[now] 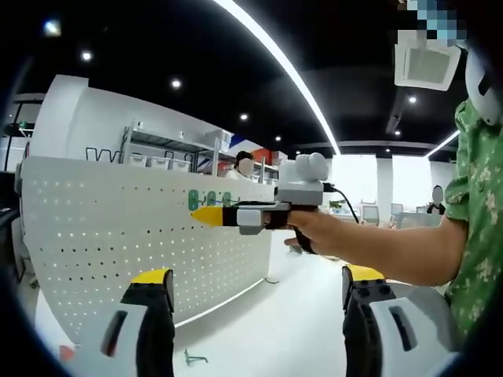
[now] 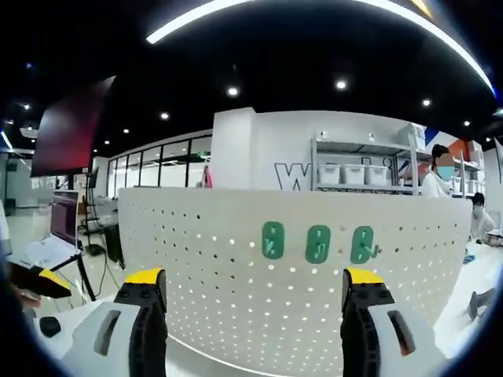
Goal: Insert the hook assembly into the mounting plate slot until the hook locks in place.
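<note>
Both hand-held grippers gape empty; right hand-held gripper, arm outstretched, points at the pegboard.

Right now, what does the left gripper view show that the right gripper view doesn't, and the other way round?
Left gripper view: the yellow-tipped right gripper, held in a hand, pointing at the board's top edge, and what looks like a small metal hook lying on the white table.
Right gripper view: three green oval mounting plates face-on in a row, and an open laptop at left.
Shared: the white perforated pegboard, a shelf of white bins, and each view's own jaws apart, nothing between.
</note>
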Available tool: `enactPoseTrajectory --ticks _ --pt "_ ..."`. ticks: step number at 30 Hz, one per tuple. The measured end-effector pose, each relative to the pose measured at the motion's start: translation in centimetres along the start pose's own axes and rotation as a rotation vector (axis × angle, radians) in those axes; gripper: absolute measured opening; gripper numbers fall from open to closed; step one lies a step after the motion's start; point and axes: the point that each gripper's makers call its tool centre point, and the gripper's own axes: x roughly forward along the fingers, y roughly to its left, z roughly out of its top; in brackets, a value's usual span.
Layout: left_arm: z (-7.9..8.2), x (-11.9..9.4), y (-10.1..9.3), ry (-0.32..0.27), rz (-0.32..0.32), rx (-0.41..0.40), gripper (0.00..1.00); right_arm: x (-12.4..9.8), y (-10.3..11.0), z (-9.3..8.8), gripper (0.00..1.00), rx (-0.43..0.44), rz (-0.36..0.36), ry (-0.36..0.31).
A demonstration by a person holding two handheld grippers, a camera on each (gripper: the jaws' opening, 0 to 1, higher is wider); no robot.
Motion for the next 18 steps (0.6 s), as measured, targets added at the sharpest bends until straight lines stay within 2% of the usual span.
enactPoseTrajectory --ticks 18 --pt "0.4 -0.6 -1.0 0.001 0.023 0.014 0.91 -5.5 1.9 1.7 0.92 0.014 0.068 -0.035"
